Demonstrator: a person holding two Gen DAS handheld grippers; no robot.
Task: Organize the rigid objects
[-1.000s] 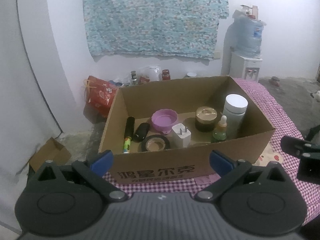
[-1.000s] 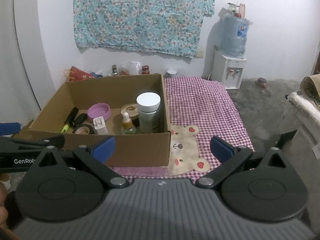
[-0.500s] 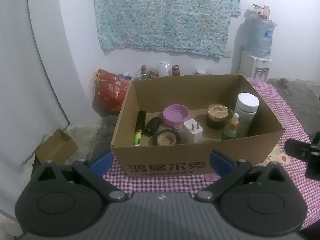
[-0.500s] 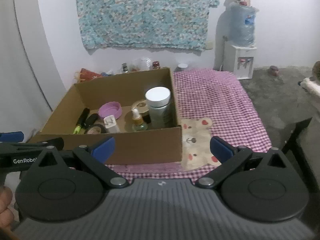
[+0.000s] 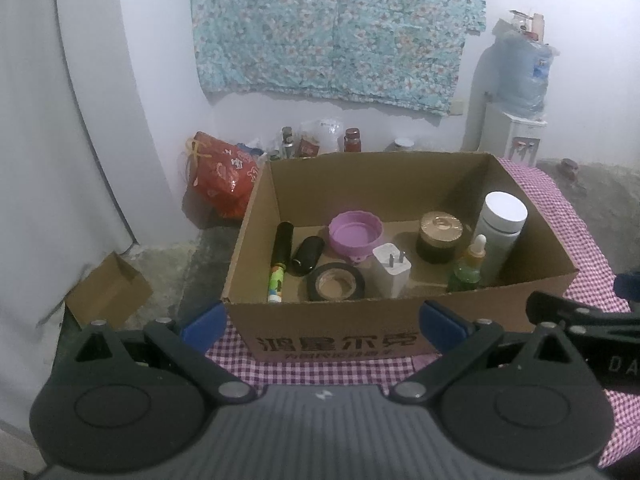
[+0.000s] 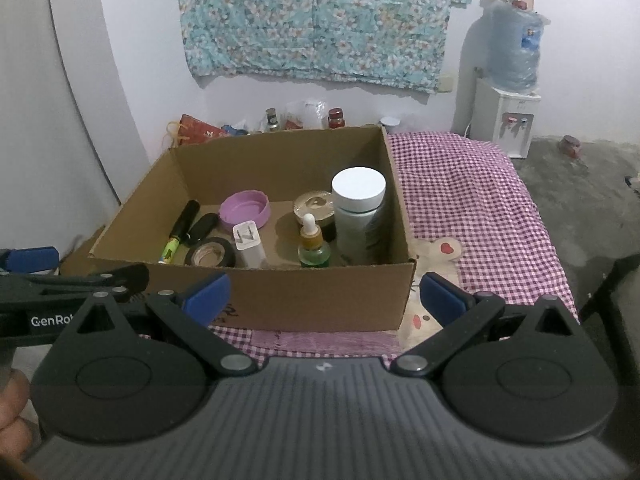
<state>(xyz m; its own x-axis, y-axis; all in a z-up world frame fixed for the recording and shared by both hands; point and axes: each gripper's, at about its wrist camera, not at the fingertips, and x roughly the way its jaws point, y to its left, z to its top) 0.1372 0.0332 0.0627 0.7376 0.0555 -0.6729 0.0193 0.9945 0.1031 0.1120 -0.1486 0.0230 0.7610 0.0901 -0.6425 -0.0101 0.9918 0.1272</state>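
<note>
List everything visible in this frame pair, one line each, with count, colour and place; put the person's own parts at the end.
cardboard box: 1, brown, on the checked cloth
white-lidded jar: 1, upright, box's right end
dropper bottle: 1, green, left of that jar
gold-lidded jar: 1, dark, behind the dropper bottle
charger plug: 1, white, box middle
purple bowl: 1, behind the plug
tape roll: 1, black, flat, left of the plug
black cylinder: 1, lying behind the tape
marker: 1, black and green, box's left end
checked cloth: 1, purple-white
water dispenser: 1, white, far right
left gripper: open, empty
right gripper: open, empty
</note>
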